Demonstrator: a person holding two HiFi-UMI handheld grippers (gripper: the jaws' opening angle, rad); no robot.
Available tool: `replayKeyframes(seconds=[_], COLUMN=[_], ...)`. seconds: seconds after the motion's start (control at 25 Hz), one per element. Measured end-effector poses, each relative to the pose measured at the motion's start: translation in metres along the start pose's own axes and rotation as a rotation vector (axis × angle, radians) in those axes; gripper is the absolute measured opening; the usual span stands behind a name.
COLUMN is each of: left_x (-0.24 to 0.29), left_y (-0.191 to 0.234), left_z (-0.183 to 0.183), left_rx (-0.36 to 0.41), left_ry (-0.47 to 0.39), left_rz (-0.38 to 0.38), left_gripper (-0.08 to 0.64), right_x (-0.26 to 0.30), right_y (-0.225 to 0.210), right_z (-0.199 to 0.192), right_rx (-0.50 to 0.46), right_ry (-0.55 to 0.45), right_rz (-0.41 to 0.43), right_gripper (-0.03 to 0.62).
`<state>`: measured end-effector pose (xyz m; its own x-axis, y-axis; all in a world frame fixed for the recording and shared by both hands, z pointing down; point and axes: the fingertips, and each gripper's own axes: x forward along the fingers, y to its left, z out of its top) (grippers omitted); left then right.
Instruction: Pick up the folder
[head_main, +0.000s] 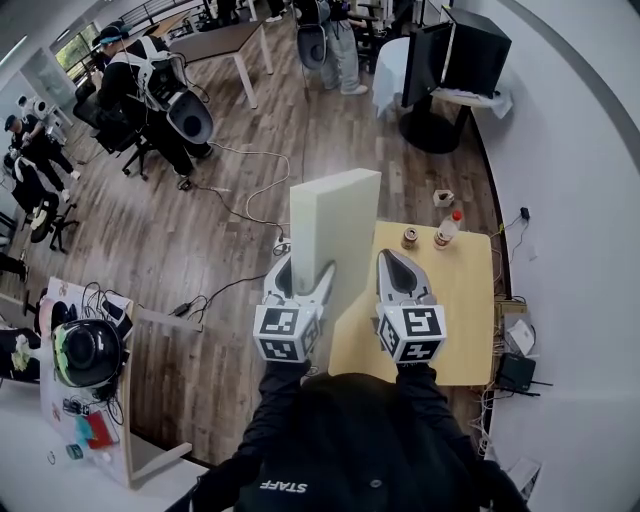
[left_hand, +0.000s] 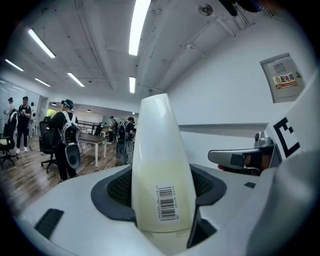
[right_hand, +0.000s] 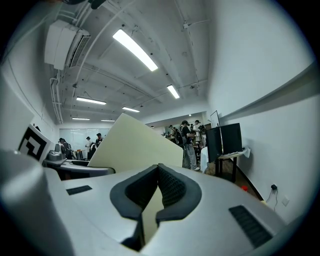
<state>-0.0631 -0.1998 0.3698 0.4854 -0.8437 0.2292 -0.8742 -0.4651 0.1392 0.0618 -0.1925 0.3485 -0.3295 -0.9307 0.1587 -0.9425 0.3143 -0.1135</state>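
A thick cream folder (head_main: 335, 235) is held up in the air above the yellow table (head_main: 465, 310), standing on edge. My left gripper (head_main: 303, 285) is shut on its wide spine, which carries a barcode label (left_hand: 166, 202) and fills the space between the jaws (left_hand: 162, 197). My right gripper (head_main: 400, 278) is shut on the folder's thin cover edge (right_hand: 132, 145), with the sheet pinched between the dark pads (right_hand: 172, 187). In the left gripper view the right gripper (left_hand: 240, 159) shows beside it.
At the table's far edge stand a small bottle with a red cap (head_main: 447, 230) and a small jar (head_main: 409, 238). A white wall runs along the right. Cables lie on the wooden floor (head_main: 250, 190). People and desks are farther back; a cluttered desk (head_main: 85, 380) is at the left.
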Motion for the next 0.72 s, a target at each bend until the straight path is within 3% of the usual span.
replayKeyframes(seconds=[0.72], left_x=[-0.001], left_y=[0.016], left_z=[0.007], left_rx=[0.000], left_ry=[-0.015], left_rz=[0.059], left_gripper=[0.325], right_x=[0.016], right_y=[0.010], right_z=[0.000], right_rx=[-0.015], right_ry=[0.014], right_rz=[0.039], right_gripper=[0.021])
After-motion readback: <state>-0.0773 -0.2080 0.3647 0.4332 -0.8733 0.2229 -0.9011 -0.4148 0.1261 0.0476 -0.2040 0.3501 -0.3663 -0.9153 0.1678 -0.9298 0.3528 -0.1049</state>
